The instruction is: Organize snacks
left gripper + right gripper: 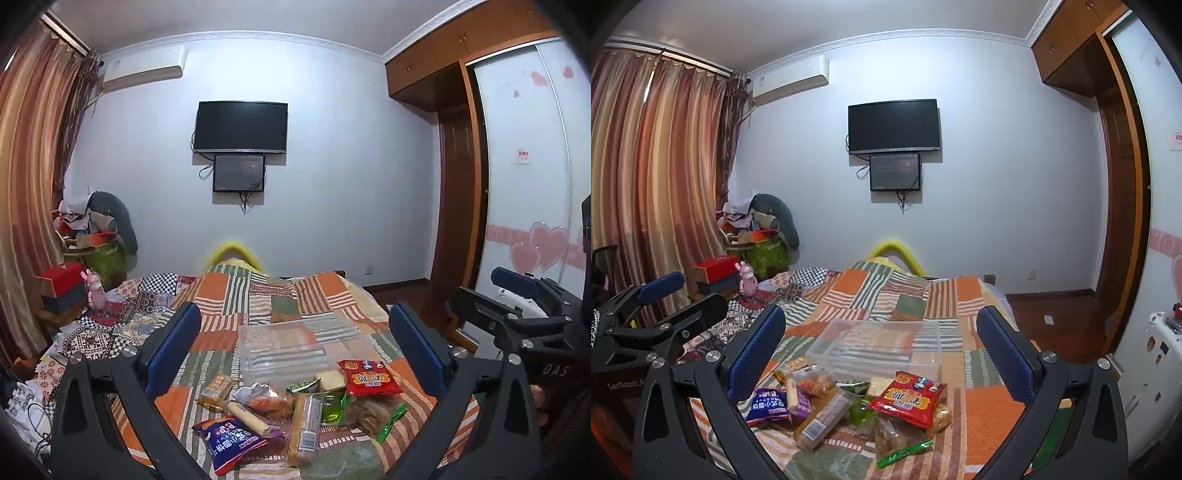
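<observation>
A pile of snacks lies on the patchwork quilt (236, 295) in front of both grippers. It includes a red packet (369, 376) (908, 397), a blue packet (229, 443) (766, 404), a long yellow biscuit pack (304, 424) (822, 421), a green jelly cup (330, 406) and a clear bag of brown snacks (897, 435). Just behind the pile sits a clear plastic container (291, 347) (875, 343), with nothing visible in it. My left gripper (295, 312) (687, 295) hovers open above the pile. Beside it, my right gripper (882, 315) (495, 295) is open too, holding nothing.
The bed's right edge drops to a wooden floor (1052, 306) beside a wardrobe (454, 184). Boxes, bags and a pink toy (95, 291) crowd the far left by the curtain (657, 177). A dark TV (242, 127) hangs on the far wall.
</observation>
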A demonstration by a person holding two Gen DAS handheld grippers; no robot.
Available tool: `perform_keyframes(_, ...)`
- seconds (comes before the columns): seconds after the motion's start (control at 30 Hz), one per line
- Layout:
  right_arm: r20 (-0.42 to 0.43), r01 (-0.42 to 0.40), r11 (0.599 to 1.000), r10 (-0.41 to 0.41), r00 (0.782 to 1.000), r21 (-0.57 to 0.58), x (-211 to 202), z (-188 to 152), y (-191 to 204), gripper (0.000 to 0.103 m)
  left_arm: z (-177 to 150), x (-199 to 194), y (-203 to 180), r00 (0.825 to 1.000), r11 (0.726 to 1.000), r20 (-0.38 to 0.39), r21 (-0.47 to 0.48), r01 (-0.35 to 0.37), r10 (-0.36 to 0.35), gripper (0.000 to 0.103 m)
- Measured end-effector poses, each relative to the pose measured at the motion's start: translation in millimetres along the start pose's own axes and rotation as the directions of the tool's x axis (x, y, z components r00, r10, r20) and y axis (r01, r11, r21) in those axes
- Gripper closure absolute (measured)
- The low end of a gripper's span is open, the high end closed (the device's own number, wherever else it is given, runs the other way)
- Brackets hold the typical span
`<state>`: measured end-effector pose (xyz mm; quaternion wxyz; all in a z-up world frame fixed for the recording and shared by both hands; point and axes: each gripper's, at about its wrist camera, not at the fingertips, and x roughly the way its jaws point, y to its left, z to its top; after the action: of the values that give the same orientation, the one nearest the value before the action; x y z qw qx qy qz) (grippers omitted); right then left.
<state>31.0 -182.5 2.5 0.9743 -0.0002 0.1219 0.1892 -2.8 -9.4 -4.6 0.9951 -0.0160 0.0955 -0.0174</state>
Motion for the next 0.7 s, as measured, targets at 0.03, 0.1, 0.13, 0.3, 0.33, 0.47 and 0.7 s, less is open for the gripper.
perform_keyframes(0.03, 0.000, 0.002, 1.000, -0.002, 1.000, -0.001, -0.2, 0.7, -0.2, 0.000, 1.7, -1.0, 2.1, 1.000, 1.000, 0.000, -0.005, -0.001, 0.001, 0.000)
perform_keyframes(0.1, 0.001, 0.001, 1.000, -0.001, 1.000, -0.006, 1.0, -1.5, 0.7, 0.000, 1.5, -0.1, 2.5, 1.000, 1.000, -0.004, -0.011, -0.004, 0.004, 0.000)
perform_keyframes(0.13, 0.001, 0.002, 1.000, -0.002, 1.000, -0.006, 1.3, -1.9, 0.5, 0.000, 1.0, 1.0, 5.2, 1.000, 1.000, -0.005, -0.014, -0.005, 0.005, 0.000)
perform_keyframes(0.3, -0.004, 0.004, 1.000, -0.004, 1.000, 0.000, 2.3, -3.4, -0.7, 0.000, 1.1, 3.3, 6.5, 1.000, 1.000, -0.013, -0.021, -0.010, 0.010, 0.000)
perform_keyframes(0.33, -0.004, 0.006, 1.000, -0.006, 1.000, 0.000, 1.9, -3.2, 0.9, 0.000, 0.9, 4.1, 6.2, 1.000, 1.000, -0.015, -0.022, -0.012, 0.011, 0.000)
perform_keyframes(0.47, -0.003, 0.005, 1.000, -0.005, 1.000, 0.000, 1.0, -3.3, 0.7, 0.000, -0.2, 6.7, 4.4, 1.000, 1.000, -0.021, -0.022, -0.015, 0.014, 0.000)
perform_keyframes(0.7, 0.002, 0.004, 1.000, -0.004, 1.000, 0.003, -2.5, -0.6, 1.3, 0.000, 1.3, 6.8, 4.6, 1.000, 1.000, -0.021, -0.022, -0.017, 0.016, 0.000)
